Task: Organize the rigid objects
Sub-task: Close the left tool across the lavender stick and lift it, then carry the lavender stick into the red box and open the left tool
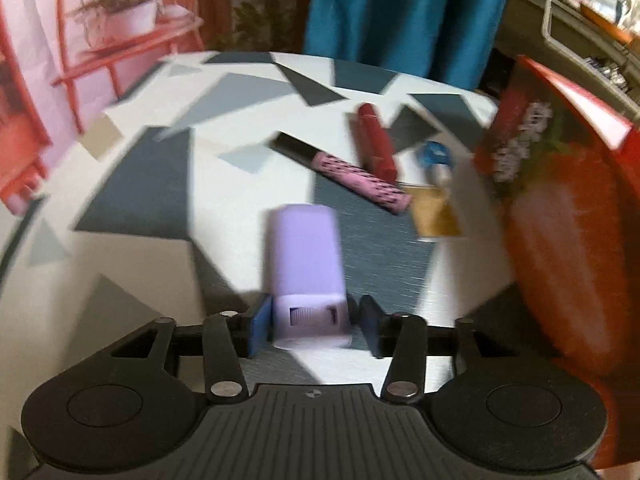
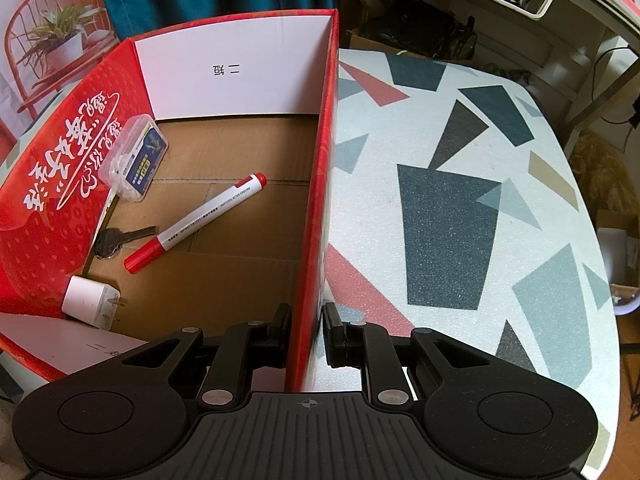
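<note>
My right gripper (image 2: 306, 336) is pinched on the side wall of the red box (image 2: 320, 168), steadying it on the patterned table (image 2: 460, 152). Inside the box lie a red-capped marker (image 2: 196, 222), a clear plastic case (image 2: 134, 158) leaning on the far-left wall, a key (image 2: 120, 238) near that wall, and a white charger plug (image 2: 90, 300) in the near-left corner, so I judge four things sorted. My left gripper (image 1: 310, 320) has its jaws half spread around the base of a lilac case (image 1: 306, 268); one pad looks to touch it, the other seems just clear, though blur makes the grip uncertain. Outside the box, just beside its outer wall, wait a pink pen (image 1: 348, 172), a dark red tube (image 1: 376, 142), a blue-capped item (image 1: 436, 160) and a tan block (image 1: 434, 212). So I reckon roughly half is left: the lilac case, then those four.
</note>
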`<state>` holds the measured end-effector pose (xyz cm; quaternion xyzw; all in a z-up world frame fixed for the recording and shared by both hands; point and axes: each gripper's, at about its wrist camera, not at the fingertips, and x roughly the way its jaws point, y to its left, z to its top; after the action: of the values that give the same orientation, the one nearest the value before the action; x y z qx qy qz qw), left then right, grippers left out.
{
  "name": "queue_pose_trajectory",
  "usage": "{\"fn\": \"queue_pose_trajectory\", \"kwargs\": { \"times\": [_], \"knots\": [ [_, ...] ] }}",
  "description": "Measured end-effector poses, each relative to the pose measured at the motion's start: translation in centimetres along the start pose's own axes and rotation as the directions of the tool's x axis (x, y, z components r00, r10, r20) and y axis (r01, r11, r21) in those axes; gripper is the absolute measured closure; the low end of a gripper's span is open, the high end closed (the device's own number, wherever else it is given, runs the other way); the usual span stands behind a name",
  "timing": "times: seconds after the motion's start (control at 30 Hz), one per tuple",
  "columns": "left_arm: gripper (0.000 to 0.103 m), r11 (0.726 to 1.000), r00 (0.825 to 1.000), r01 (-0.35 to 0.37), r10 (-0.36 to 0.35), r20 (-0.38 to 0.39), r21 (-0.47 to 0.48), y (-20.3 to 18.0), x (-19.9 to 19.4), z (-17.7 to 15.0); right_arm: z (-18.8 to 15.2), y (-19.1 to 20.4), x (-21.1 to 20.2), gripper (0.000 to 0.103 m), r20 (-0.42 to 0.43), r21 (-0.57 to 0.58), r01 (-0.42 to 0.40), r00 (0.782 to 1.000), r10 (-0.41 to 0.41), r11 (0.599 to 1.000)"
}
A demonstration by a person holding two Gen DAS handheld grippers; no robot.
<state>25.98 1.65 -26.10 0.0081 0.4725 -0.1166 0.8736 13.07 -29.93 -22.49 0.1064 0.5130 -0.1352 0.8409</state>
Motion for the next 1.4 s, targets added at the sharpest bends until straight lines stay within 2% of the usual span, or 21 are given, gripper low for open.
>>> {"fn": "queue_pose_trajectory", "kwargs": {
  "times": [0.07, 0.1, 0.2, 0.27, 0.33, 0.37, 0.4, 0.47, 0.6, 0.67, 0.73, 0.8, 0.9, 1.03, 1.17, 1.4],
  "knots": [
    [0.038, 0.997, 0.997, 0.071, -0.072, -0.008, -0.013, -0.5, -0.1, -0.3, -0.1, 0.0, 0.0, 0.087, 0.001, 0.001, -0.001, 1.0, 0.001, 1.0],
    [0.037, 0.994, 0.994, 0.106, -0.106, -0.006, -0.018, -0.7, -0.2, -0.4, -0.1, 0.1, 0.0, 0.087, 0.001, 0.002, -0.001, 1.0, 0.001, 1.0],
    [0.033, 0.975, 0.975, 0.223, -0.223, -0.002, -0.019, -1.1, -0.3, -1.0, -0.1, 0.1, 0.1, 0.087, 0.001, 0.002, -0.001, 1.0, 0.001, 1.0],
    [0.029, 0.979, 0.979, 0.203, -0.204, 0.007, 0.027, -1.8, -0.5, -1.3, -0.1, 0.1, 0.1, 0.087, 0.001, 0.002, -0.001, 1.0, 0.001, 1.0],
    [0.018, 0.984, 0.987, 0.158, -0.16, 0.024, 0.079, -2.1, -0.7, -1.4, -0.1, 0.1, 0.0, 0.087, 0.002, 0.002, -0.001, 1.0, 0.001, 1.0],
    [0.007, 0.986, 0.99, 0.13, -0.134, 0.033, 0.101, -2.1, -0.8, -1.3, -0.1, 0.1, 0.0, 0.087, 0.002, 0.002, -0.001, 1.0, 0.001, 1.0],
    [0.002, 0.987, 0.993, 0.108, -0.114, 0.045, 0.12, -2.1, -0.8, -1.2, -0.1, 0.1, 0.0, 0.087, 0.002, 0.002, -0.001, 1.0, 0.001, 1.0],
    [0.002, 0.978, 0.993, 0.071, -0.088, 0.08, 0.196, -1.9, -0.7, -0.9, -0.1, 0.1, 0.0, 0.087, 0.002, 0.001, -0.001, 1.0, 0.001, 1.0],
    [0.001, 0.918, 0.989, -0.025, -0.036, 0.145, 0.397, -2.0, 0.2, -0.4, -0.1, 0.1, 0.0, 0.087, 0.001, 0.002, -0.003, 1.0, 0.003, 1.0],
    [0.001, 0.881, 0.99, 0.009, -0.074, 0.121, 0.472, -1.6, 0.4, -0.3, -0.1, 0.1, 0.1, 0.087, 0.001, 0.002, -0.003, 1.0, 0.003, 1.0],
    [0.001, 0.863, 0.99, 0.051, -0.111, 0.089, 0.503, -1.1, 0.8, 0.0, -0.1, 0.1, 0.1, 0.087, 0.001, 0.002, -0.003, 1.0, 0.003, 1.0],
    [0.001, 0.86, 0.989, 0.053, -0.116, 0.092, 0.508, -0.7, 1.0, 0.1, -0.1, 0.1, 0.1, 0.087, 0.001, 0.003, -0.003, 1.0, 0.003, 1.0],
    [0.001, 0.874, 0.989, 0.034, -0.1, 0.111, 0.486, -0.2, 1.6, 0.7, -0.2, 0.1, 0.1, 0.087, 0.001, 0.002, -0.003, 1.0, 0.003, 1.0],
    [0.002, 0.886, 0.987, 0.051, -0.116, 0.113, 0.461, -0.2, 2.1, 1.0, -0.1, 0.1, 0.1, 0.087, 0.001, 0.001, -0.003, 1.0, 0.003, 1.0],
    [0.013, 0.888, 0.987, 0.077, -0.133, 0.093, 0.454, -0.5, 2.4, 0.9, -0.2, 0.2, 0.2, 0.086, 0.001, -0.001, -0.005, 1.0, 0.005, 1.0],
    [0.013, 0.902, 0.987, 0.081, -0.133, 0.094, 0.423, -1.2, 1.7, 0.8, -0.2, 0.2, 0.2, 0.086, 0.0, -0.001, -0.005, 1.0, 0.005, 1.0]
  ]
}}
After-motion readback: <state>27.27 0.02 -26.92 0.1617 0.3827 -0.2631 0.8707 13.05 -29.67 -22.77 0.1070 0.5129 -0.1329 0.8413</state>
